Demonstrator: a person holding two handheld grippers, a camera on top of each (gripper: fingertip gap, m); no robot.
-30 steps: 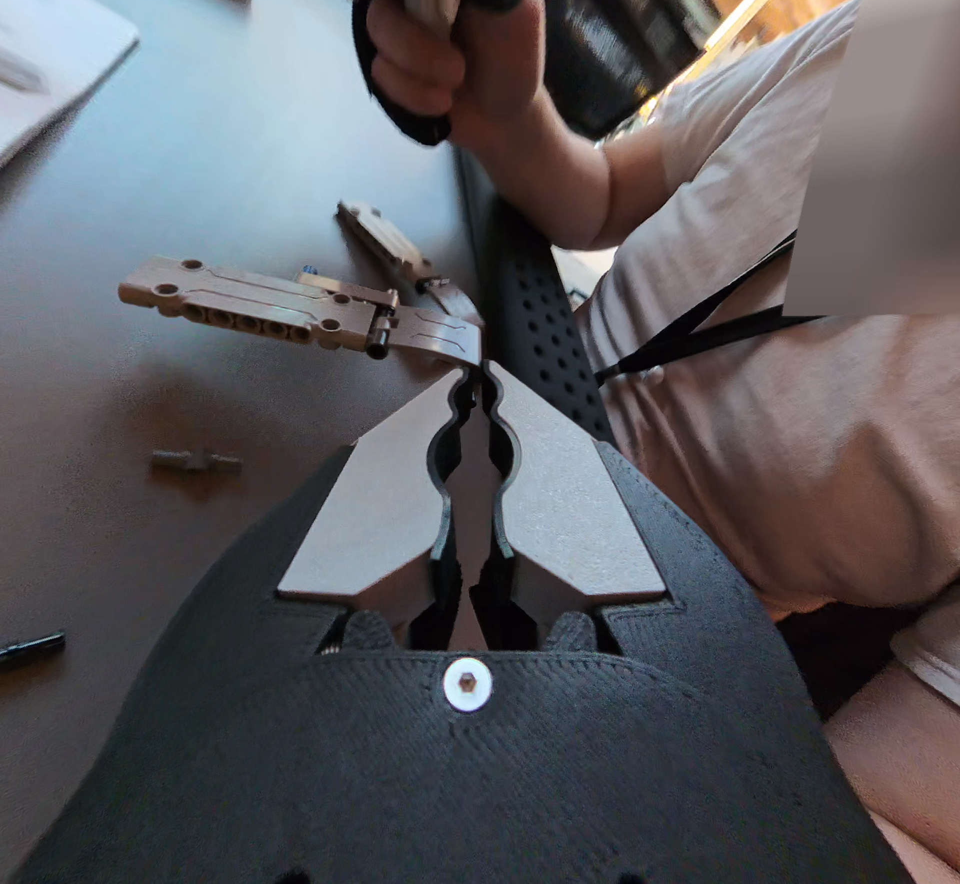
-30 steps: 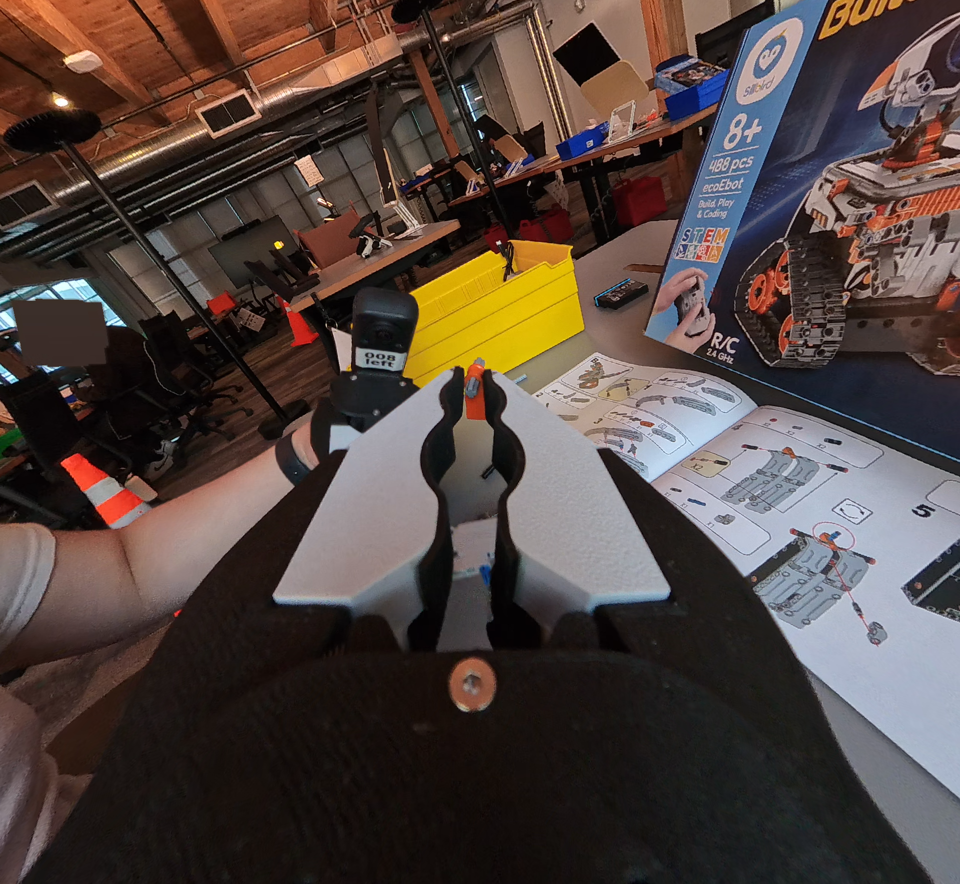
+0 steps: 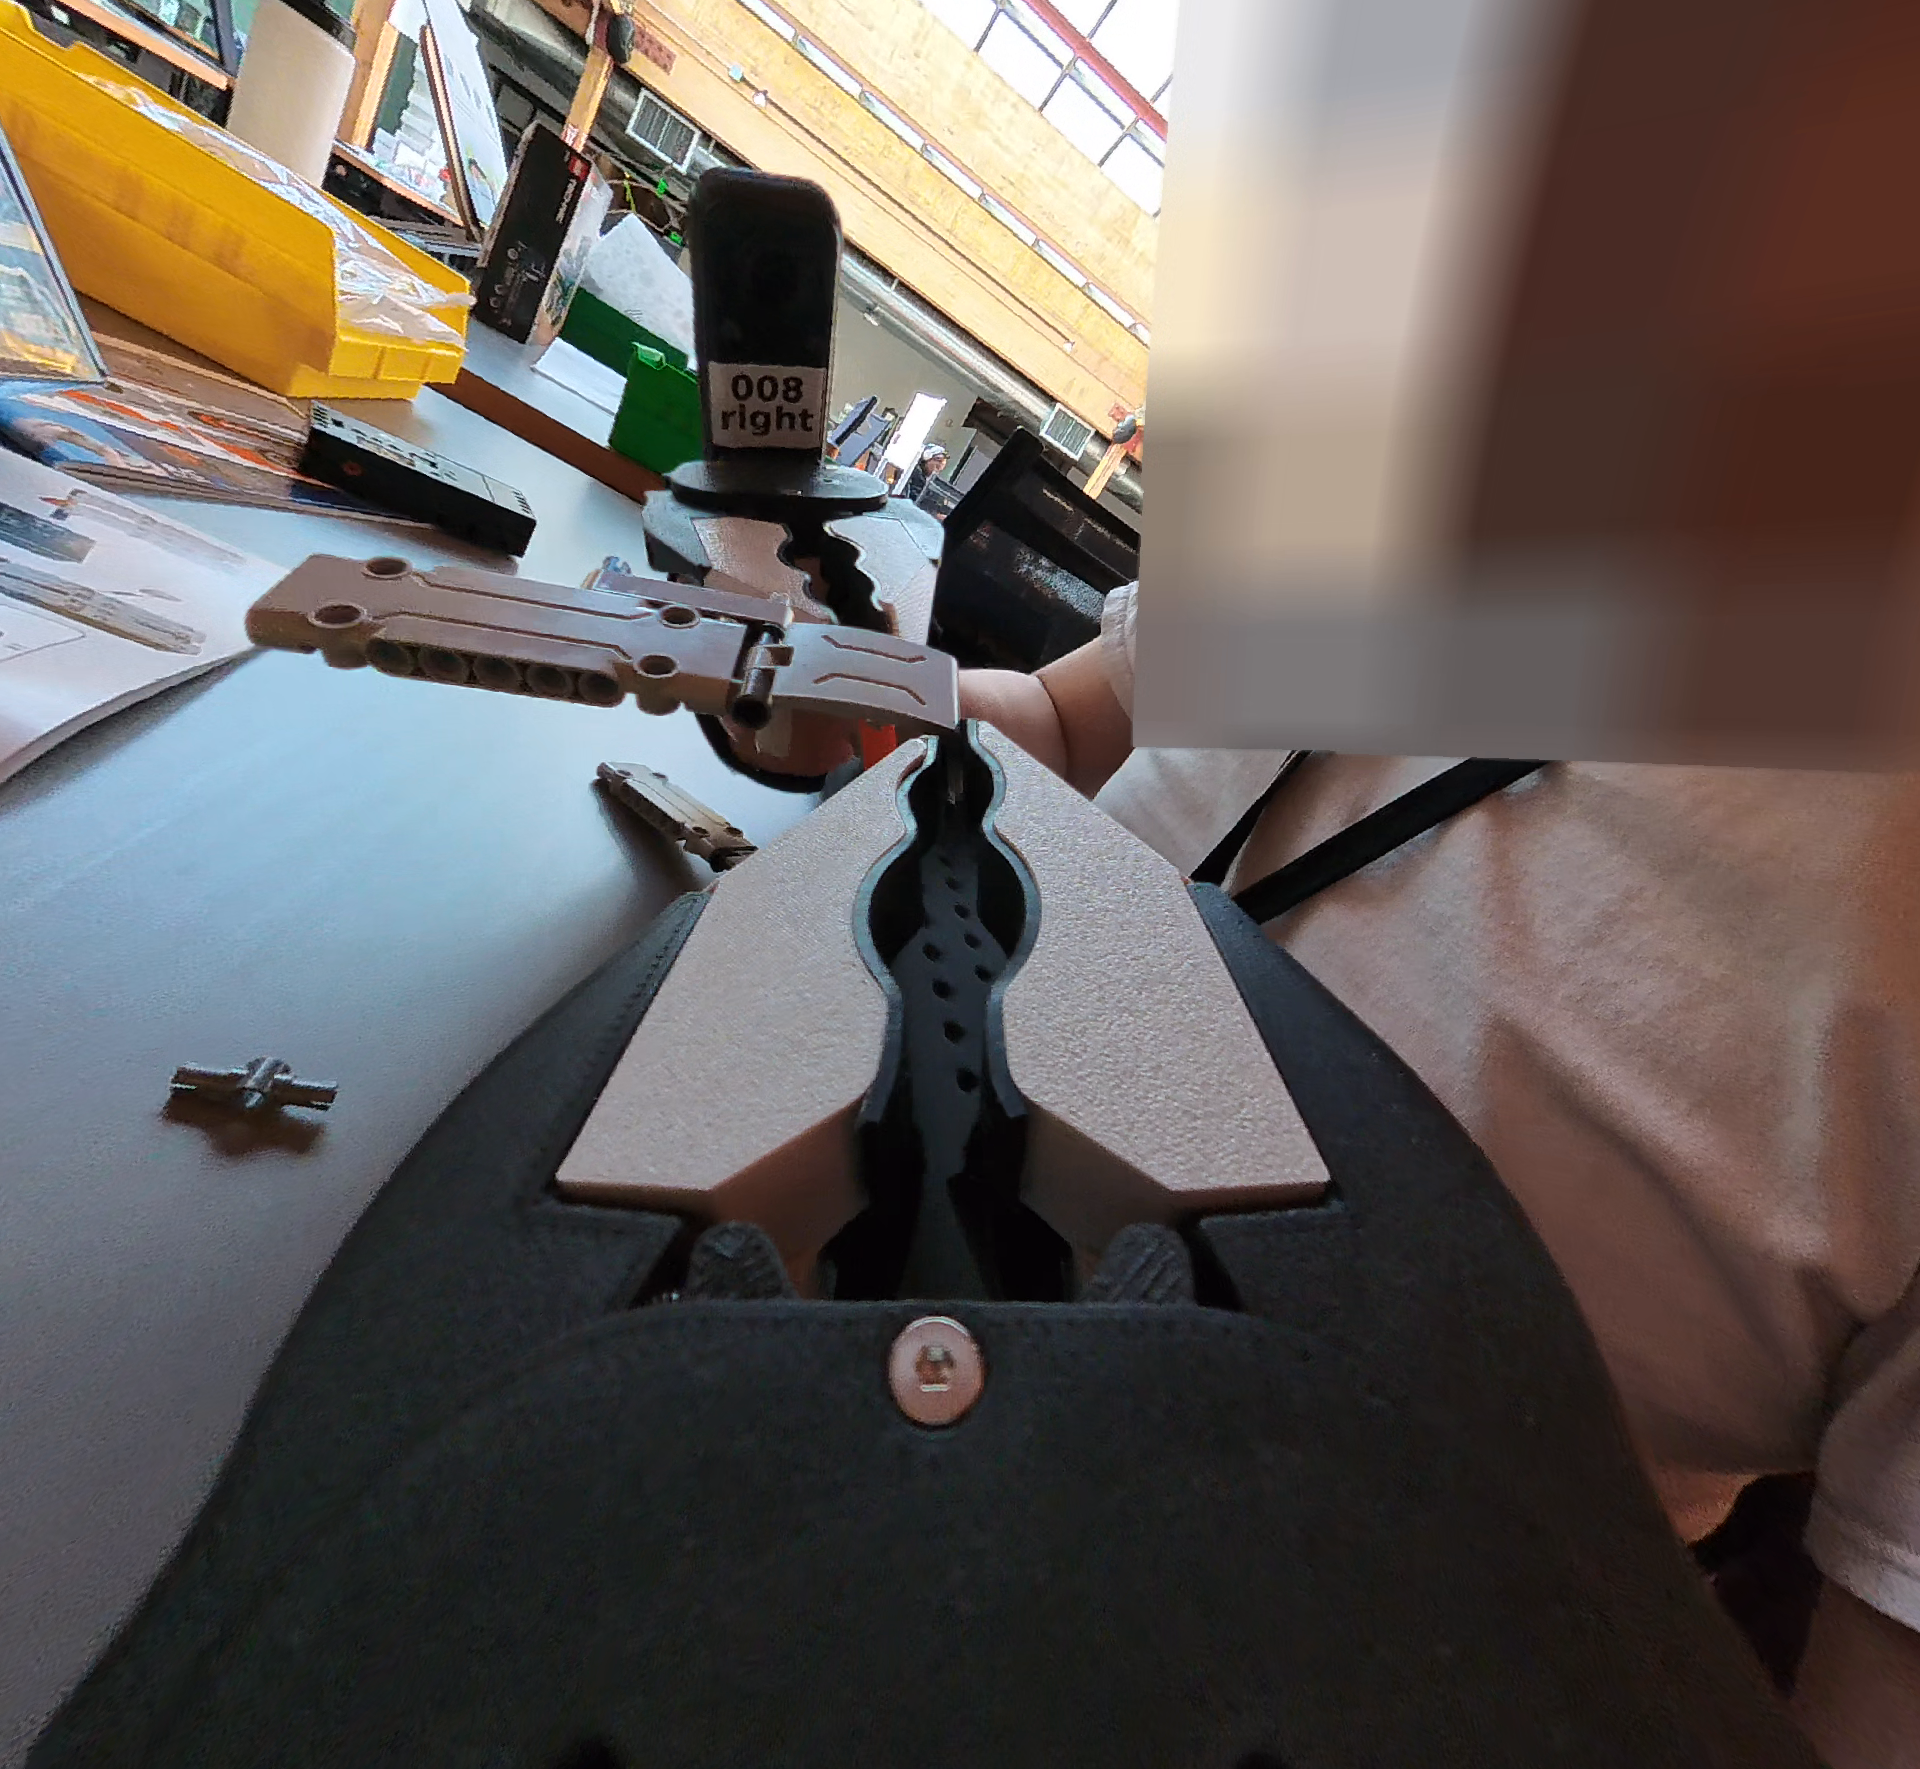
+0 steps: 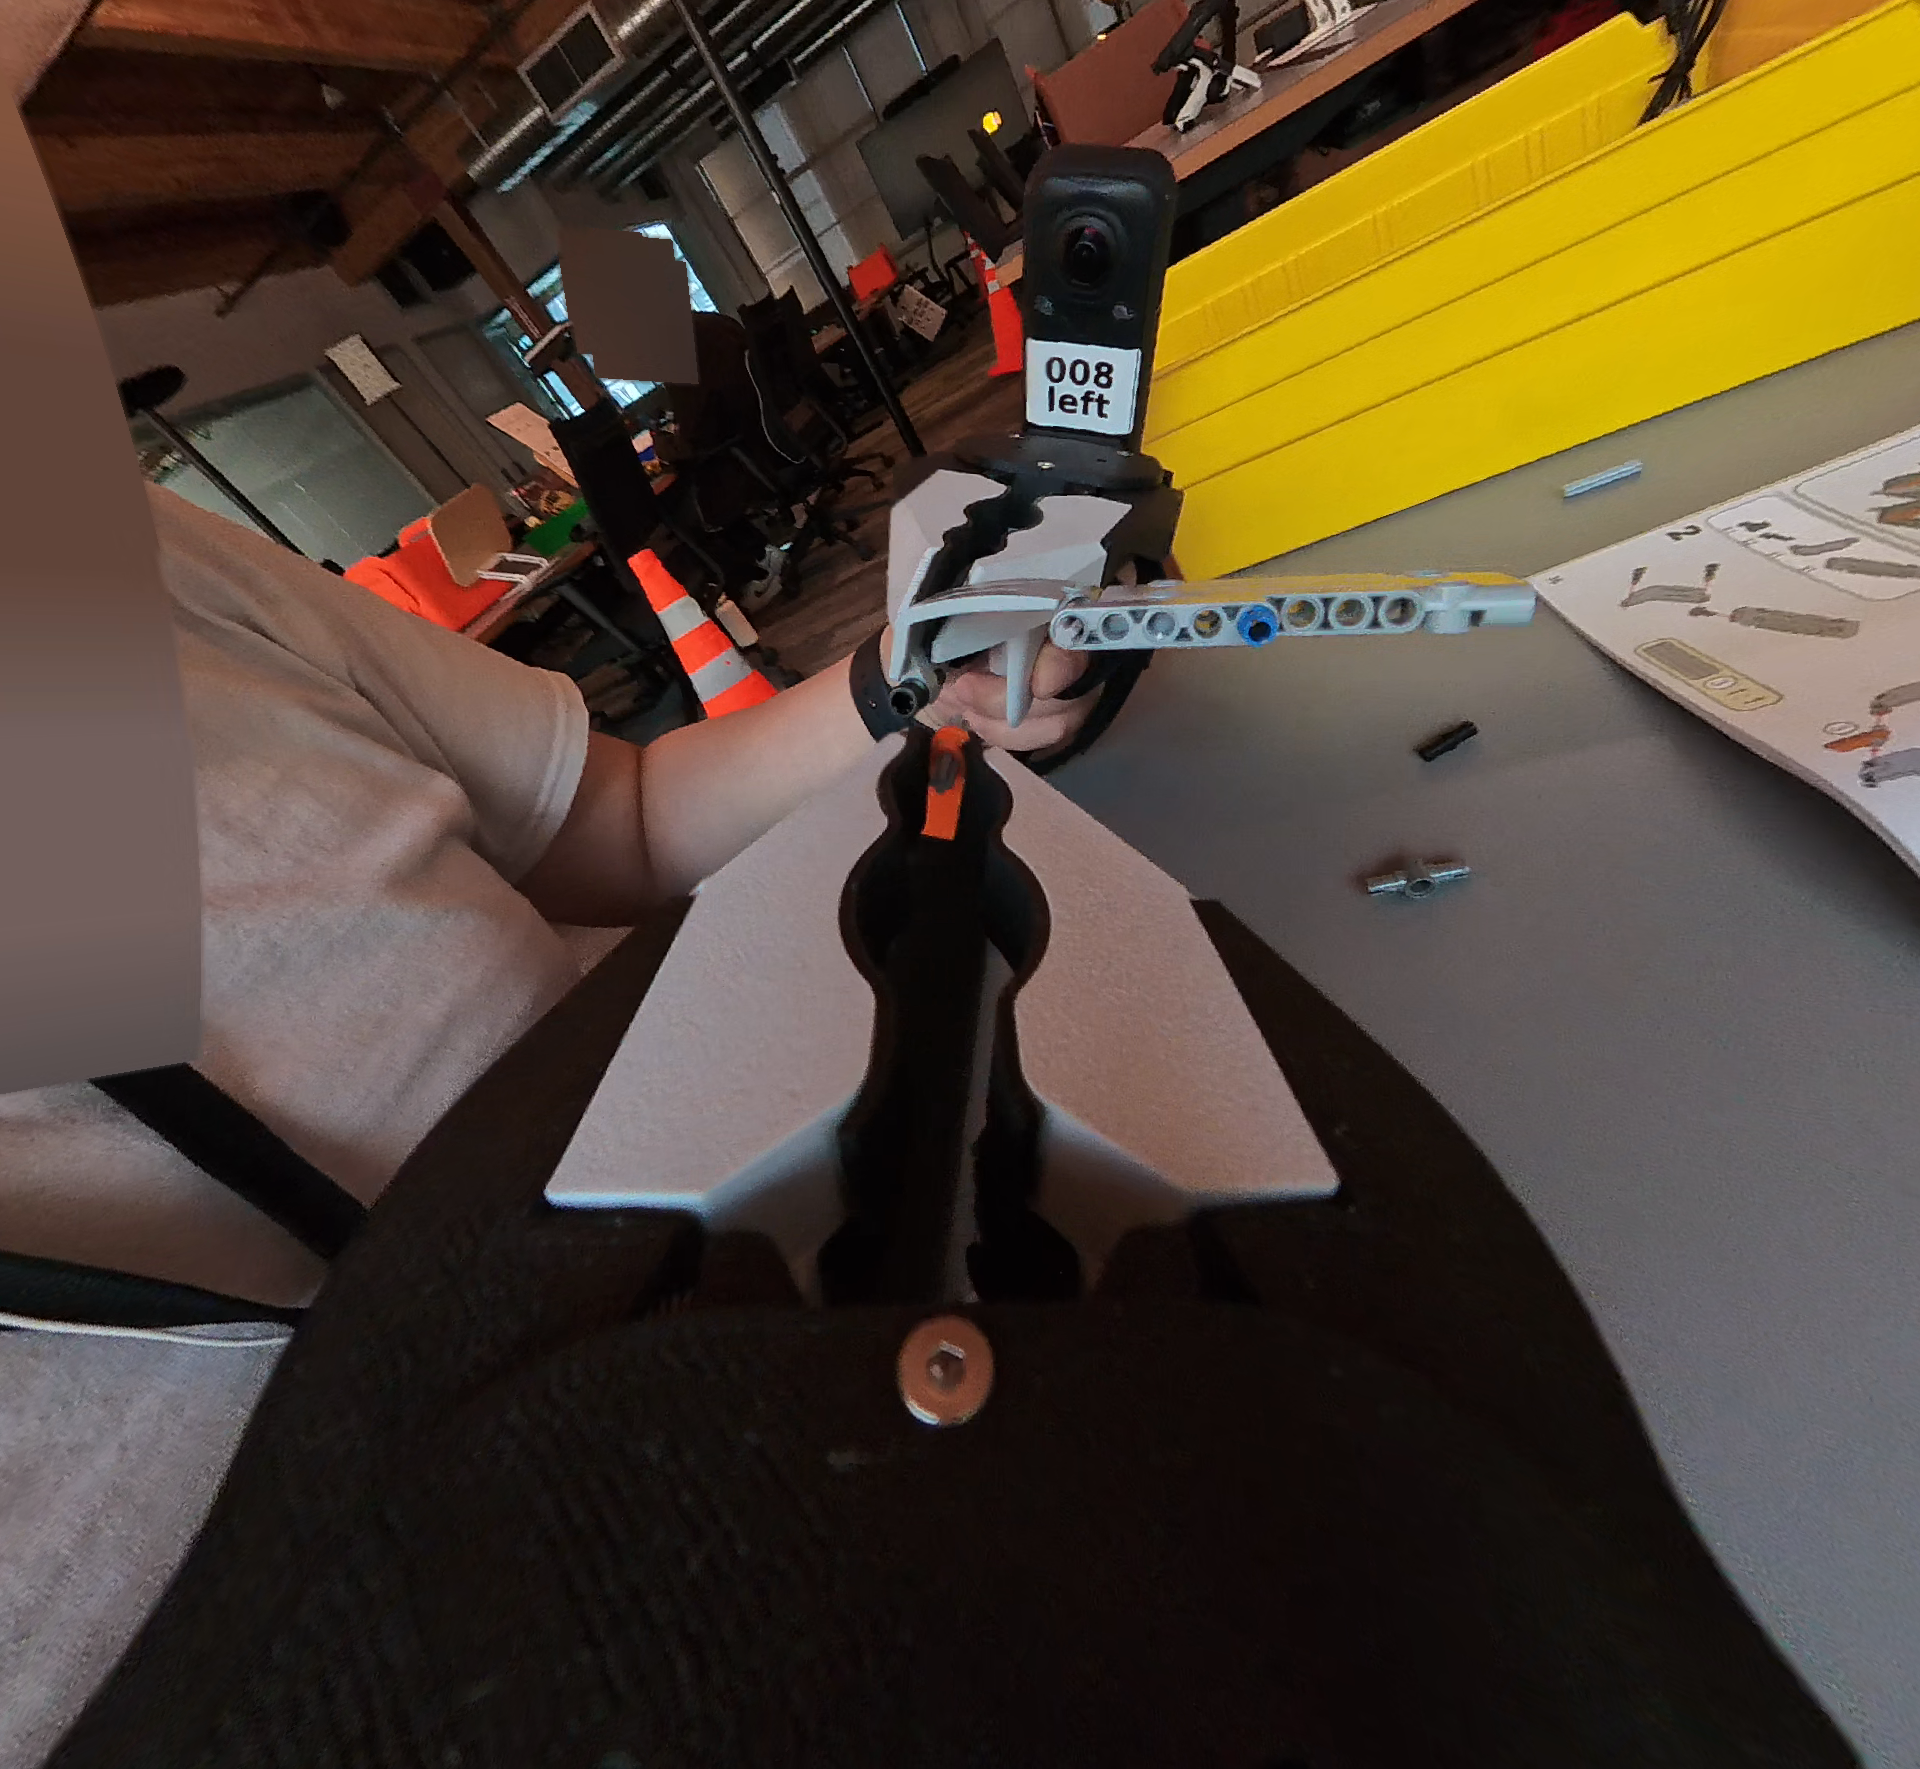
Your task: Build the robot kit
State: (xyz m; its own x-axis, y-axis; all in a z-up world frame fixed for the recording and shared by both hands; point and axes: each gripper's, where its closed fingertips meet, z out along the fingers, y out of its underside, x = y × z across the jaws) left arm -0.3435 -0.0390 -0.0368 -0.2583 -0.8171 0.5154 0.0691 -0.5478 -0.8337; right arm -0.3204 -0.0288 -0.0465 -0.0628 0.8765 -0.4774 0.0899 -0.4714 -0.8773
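Grey plastic makes up the long beam assembly (image 3: 603, 639), and the left gripper (image 3: 948, 751) pinches it tight at one flat end. The beam sticks out sideways from that gripper and hangs in the air above the dark table (image 3: 312, 888). In the right wrist view the beam assembly (image 4: 1288, 616) runs level, with a row of round holes and one blue pin (image 4: 1257, 626) in it.

The right gripper (image 4: 945, 763) is squeezed narrow on a small orange piece (image 4: 943, 789). Its tip points right at the held end of the beam and is just beside it, a little below. The two grippers face each other, nose to nose, both held up off the table.

Below the beam, a small grey cross piece (image 4: 1415, 880) and a short black pin (image 4: 1446, 740) lie on the table. Past the beam's far end lies an open instruction booklet (image 4: 1787, 639), and behind the beam stands a yellow bin (image 4: 1507, 285).
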